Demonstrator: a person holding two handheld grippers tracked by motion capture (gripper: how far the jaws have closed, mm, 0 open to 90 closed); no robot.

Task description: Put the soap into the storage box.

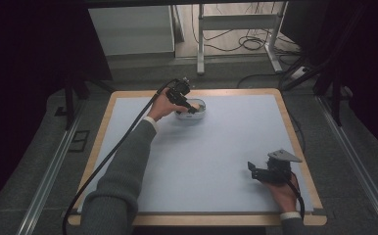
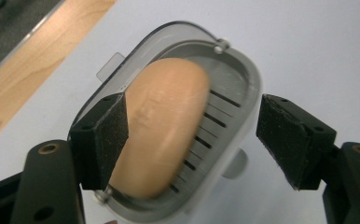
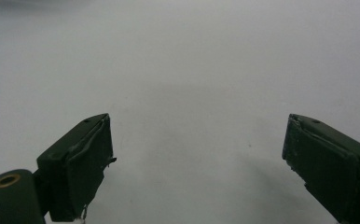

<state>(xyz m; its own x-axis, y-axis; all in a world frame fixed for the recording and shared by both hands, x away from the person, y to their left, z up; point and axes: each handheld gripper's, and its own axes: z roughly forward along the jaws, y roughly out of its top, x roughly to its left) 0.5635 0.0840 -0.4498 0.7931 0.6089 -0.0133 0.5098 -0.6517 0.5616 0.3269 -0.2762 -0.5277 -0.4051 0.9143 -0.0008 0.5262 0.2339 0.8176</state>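
We see our left gripper above a small oval container of clear plastic, at the far side of the pale matte table. Inside, on a grey slotted insert, lies a smooth, rounded tan piece, shaped like a bread roll. The rough black pads stand apart, one just beside the roll, the other outside the container's rim, gripping nothing. Our right gripper, near the table's right front corner, hangs wide open and empty.
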